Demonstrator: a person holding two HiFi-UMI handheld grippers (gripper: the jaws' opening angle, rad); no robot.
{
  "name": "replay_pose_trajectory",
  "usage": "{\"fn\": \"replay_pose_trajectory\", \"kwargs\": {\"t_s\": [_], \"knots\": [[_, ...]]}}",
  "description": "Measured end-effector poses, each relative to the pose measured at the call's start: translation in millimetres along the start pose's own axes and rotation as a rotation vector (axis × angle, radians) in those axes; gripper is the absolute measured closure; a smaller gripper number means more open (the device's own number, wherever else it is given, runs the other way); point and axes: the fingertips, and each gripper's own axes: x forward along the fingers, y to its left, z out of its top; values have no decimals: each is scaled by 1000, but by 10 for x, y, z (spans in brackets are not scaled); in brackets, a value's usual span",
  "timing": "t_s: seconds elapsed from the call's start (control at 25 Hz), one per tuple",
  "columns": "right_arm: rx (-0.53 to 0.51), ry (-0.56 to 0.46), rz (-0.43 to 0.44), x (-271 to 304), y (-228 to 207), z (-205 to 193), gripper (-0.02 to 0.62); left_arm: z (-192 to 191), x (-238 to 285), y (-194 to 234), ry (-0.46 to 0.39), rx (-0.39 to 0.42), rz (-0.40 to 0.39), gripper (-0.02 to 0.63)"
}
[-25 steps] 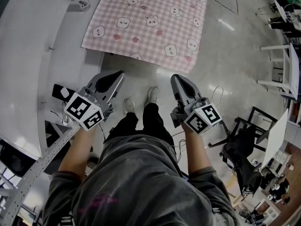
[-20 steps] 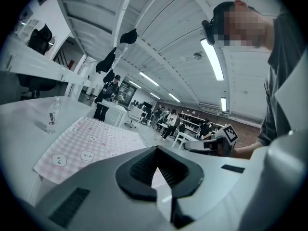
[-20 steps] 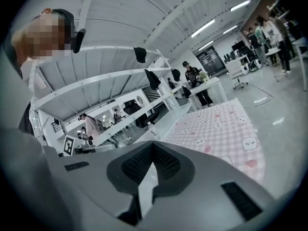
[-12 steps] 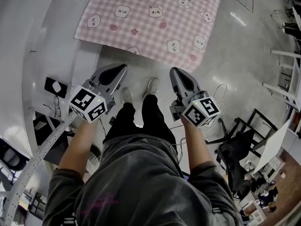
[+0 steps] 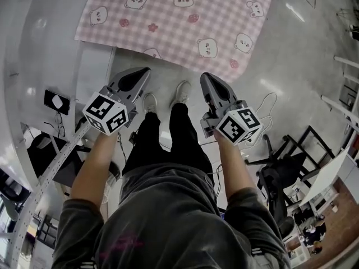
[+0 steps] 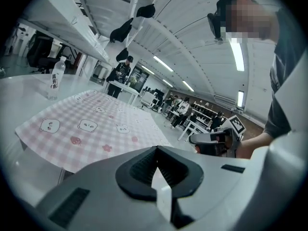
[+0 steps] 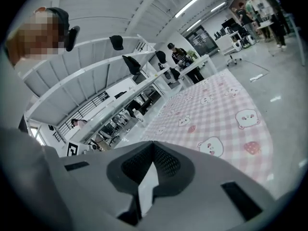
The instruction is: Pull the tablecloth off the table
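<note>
Left tongs (image 5: 137, 74) and right tongs (image 5: 210, 80), jaws together on nothing, are held side by side short of the pink checked bear-print fabric tablecloth (image 5: 185, 21), spread flat on the white table (image 5: 33, 38) ahead, seemingly aligned with its near hem for gripping.

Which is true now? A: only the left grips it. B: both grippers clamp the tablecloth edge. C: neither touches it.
C: the left gripper and right gripper both sit short of the near edge of the tablecloth, jaws together on nothing.
</note>
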Motion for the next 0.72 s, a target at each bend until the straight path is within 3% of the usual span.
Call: {"fn": "replay_pose_trajectory", "kwargs": {"t_s": [0.4, 0.72], "knots": [[88, 76, -36, 136, -632, -641, 594, -875, 449, 381, 121, -122, 29, 606], [148, 116, -65, 195, -950, -1023, 592, -1212, 625, 626, 159, -169, 39, 594]]}}
